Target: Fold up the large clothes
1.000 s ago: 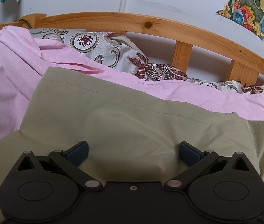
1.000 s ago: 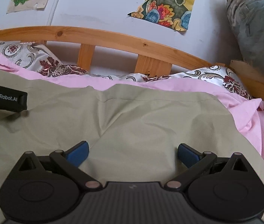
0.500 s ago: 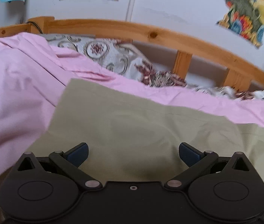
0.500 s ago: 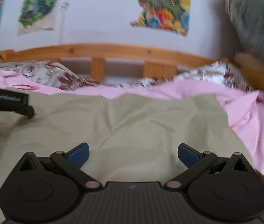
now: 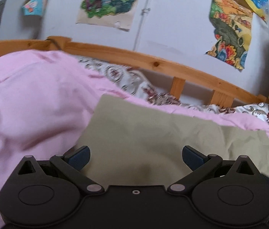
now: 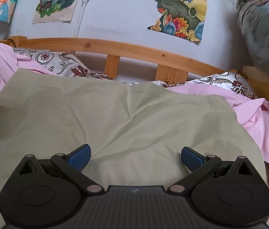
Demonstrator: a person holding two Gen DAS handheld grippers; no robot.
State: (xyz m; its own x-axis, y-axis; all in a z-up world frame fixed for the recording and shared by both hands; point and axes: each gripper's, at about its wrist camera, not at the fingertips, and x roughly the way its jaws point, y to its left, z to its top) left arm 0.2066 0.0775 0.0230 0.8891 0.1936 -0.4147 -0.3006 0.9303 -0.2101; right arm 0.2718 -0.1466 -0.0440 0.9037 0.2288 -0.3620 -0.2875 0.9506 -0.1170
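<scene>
An olive-green garment [image 5: 165,133] lies spread flat on a pink bedsheet [image 5: 29,103]. In the right wrist view the same garment [image 6: 126,118] fills the middle of the frame, lightly creased. My left gripper [image 5: 136,157] hovers open over the garment's near left part, blue pads wide apart with nothing between them. My right gripper [image 6: 136,157] is open too, above the garment's near right part, holding nothing. A dark blurred bit of the left gripper shows at the left edge of the right wrist view.
A curved wooden headboard [image 6: 134,52] runs behind the bed, with patterned pillows [image 6: 58,63] against it. Posters [image 6: 180,9] hang on the grey wall. A plastic-wrapped bundle [image 6: 264,28] stands at the far right. Pink sheet [image 6: 260,118] bunches at the right bed edge.
Both grippers have pulled back and tilted up, so more wall shows. The left one has shifted left, bringing more pink sheet into view. Both stayed open.
</scene>
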